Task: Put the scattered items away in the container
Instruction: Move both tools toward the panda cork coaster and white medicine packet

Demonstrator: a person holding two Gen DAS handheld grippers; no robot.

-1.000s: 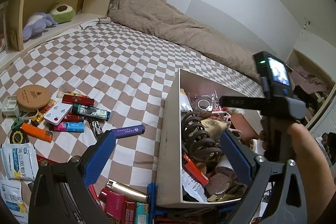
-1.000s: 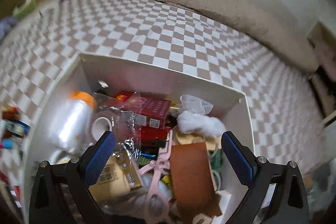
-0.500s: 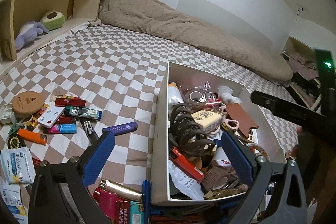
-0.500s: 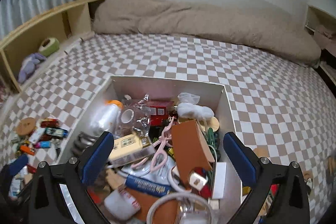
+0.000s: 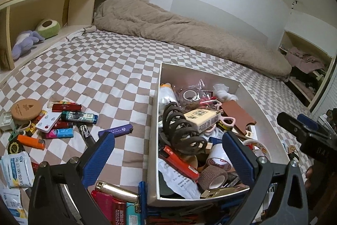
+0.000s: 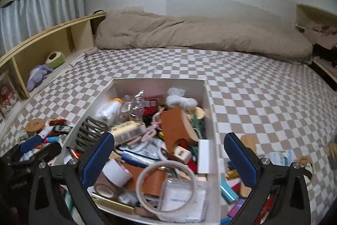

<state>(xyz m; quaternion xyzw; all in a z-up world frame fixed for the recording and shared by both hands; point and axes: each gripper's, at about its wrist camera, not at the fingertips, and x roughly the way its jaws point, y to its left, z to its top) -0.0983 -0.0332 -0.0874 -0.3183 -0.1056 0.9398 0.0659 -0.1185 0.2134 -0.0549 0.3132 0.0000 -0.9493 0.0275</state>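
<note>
Both hand-held grippers, left (image 5: 168, 151) and right (image 6: 168, 151), hang open and empty; the container (image 5: 154, 140) is heaped, so added lighters (image 5: 31, 141) may slide off.

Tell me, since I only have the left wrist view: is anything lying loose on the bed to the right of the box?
Observer: Yes. The right wrist view shows loose things on the bed past the right wall of the box, among them a small blue item and a pale packet.
Operator: Are the right tongs carrying anything?
Observer: No. The right tongs are open with nothing gripped between them, and they point over the near end of the box.
</note>
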